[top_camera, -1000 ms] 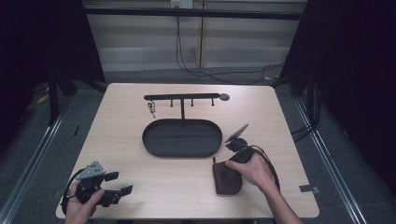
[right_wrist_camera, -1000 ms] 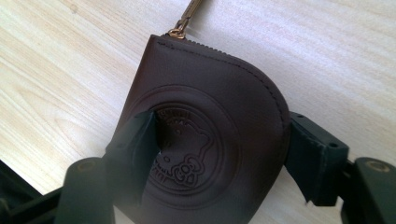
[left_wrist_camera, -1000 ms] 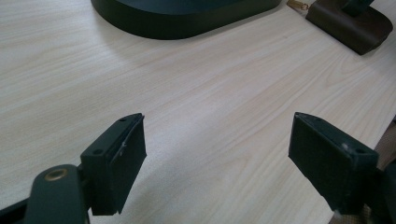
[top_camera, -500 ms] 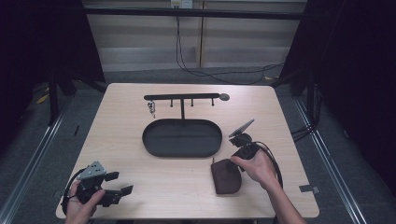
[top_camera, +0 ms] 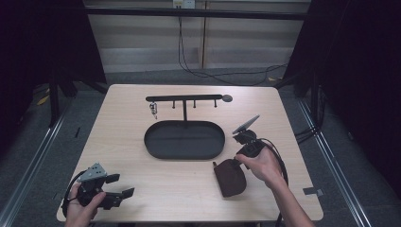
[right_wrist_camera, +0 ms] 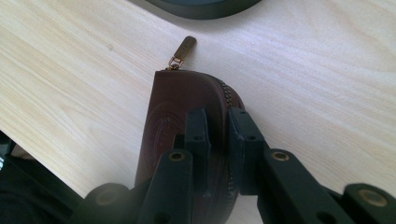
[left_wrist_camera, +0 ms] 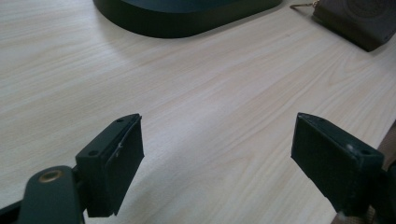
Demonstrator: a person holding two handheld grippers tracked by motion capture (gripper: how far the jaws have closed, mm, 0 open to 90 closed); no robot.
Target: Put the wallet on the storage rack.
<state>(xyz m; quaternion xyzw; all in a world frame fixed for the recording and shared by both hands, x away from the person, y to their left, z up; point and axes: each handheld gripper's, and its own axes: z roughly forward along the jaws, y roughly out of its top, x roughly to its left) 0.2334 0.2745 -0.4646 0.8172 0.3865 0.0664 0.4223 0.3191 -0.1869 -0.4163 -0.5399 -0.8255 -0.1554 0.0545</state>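
1. My right gripper [right_wrist_camera: 218,123] has just closed its jaws and now grasps the brown pouch [right_wrist_camera: 187,116], near the desk's front edge, right of the middle.
2. Pouch not yet in the black tray [top_camera: 184,140].
3. Left gripper [left_wrist_camera: 217,154] rests released at the front left corner.

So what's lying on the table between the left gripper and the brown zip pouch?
Nothing: in the high view, only bare table lies between the left gripper and the brown zip pouch. The left gripper view shows likewise.
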